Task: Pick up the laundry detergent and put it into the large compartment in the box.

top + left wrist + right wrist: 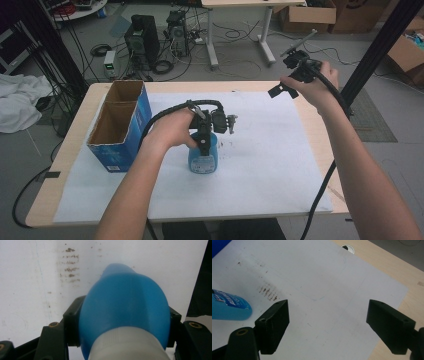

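Left gripper [206,145] clamps blue bottle [202,159] — base hidden.

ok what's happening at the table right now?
A person works two handheld grippers over a white sheet. The left gripper is clamped on a blue bottle near the table's middle, beside an open blue cardboard box. The right gripper is held up by the far right edge, jaws wide open and empty.

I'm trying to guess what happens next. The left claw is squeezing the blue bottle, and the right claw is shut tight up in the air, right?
Not quite. The right claw is wide open, with nothing between its jaws, as the right gripper view shows. The rest holds: the left claw is squeezing the blue bottle, and the right one is up in the air.
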Tool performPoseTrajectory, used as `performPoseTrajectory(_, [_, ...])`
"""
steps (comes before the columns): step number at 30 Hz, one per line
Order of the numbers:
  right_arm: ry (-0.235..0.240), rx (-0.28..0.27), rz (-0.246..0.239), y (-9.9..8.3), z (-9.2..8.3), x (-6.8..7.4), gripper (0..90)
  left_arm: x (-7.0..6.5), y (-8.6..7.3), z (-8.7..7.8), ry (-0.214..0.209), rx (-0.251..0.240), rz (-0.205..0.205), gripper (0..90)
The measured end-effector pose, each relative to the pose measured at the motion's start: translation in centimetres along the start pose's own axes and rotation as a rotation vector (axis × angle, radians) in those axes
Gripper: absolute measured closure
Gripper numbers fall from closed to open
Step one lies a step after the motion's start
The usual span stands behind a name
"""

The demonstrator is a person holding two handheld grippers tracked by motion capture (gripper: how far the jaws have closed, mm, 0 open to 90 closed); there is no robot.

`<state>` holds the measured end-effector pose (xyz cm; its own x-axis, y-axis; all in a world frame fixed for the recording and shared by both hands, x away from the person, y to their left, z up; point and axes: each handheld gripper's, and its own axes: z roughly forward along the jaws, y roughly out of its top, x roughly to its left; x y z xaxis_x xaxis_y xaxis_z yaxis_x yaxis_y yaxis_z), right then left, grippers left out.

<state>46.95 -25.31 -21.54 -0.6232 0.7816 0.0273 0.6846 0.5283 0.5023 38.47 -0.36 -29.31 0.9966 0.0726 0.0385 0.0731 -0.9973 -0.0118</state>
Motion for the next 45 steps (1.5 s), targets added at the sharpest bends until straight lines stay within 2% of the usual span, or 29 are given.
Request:
performPoseTrajectory(14, [0.0,0.001,0.002,-0.1,0.0,0.0,18.6,-0.1,0.1,-0.5,-0.003,0.002,-0.01,37.7])
performPoseTrajectory(16, [-0.001,0.001,0.002,-0.1,0.0,0.0,18.6,0.1,-0.1,-0.9,-0.016,-0.001,-0.038,37.7])
performPoseTrajectory(20, [-0.001,0.001,0.001,-0.1,-0.1,-0.1,18.7,0.2,-0.5,-2.3,-0.005,-0.012,-0.073,37.7])
performPoseTrajectory(24, [0.002,0.0,0.005,-0.1,0.0,-0.2,18.7,0.3,-0.7,-3.9,-0.012,-0.012,-0.132,37.7])
performPoseTrajectory(29, [0.0,0.0,0.005,-0.1,-0.1,-0.1,18.7,0.7,-1.5,-6.7,-0.008,-0.034,-0.24,37.7])
performPoseTrajectory(36, [0.006,0.002,-0.001,0.0,-0.1,-0.1,18.8,1.6,-3.3,-10.8,0.019,-0.058,-0.436,37.7])
performPoseTrajectory(37, [0.007,0.004,-0.001,0.0,-0.1,-0.1,18.8,1.9,-3.7,-11.6,0.027,-0.061,-0.481,37.8])
performPoseTrajectory(40, [0.01,0.0,-0.001,0.0,-0.1,-0.1,18.7,2.4,-4.8,-13.2,0.048,-0.077,-0.571,37.7])
performPoseTrajectory(42, [0.014,0.0,0.0,0.1,-0.1,-0.2,18.8,2.9,-6.0,-14.3,0.054,-0.094,-0.659,37.8])
performPoseTrajectory(44, [0.013,0.0,-0.002,0.1,-0.2,-0.2,18.8,3.4,-7.0,-15.0,0.048,-0.109,-0.729,37.8])
performPoseTrajectory(45, [0.013,0.0,-0.001,0.1,-0.2,-0.2,18.8,3.7,-7.7,-15.5,0.045,-0.118,-0.785,37.8])
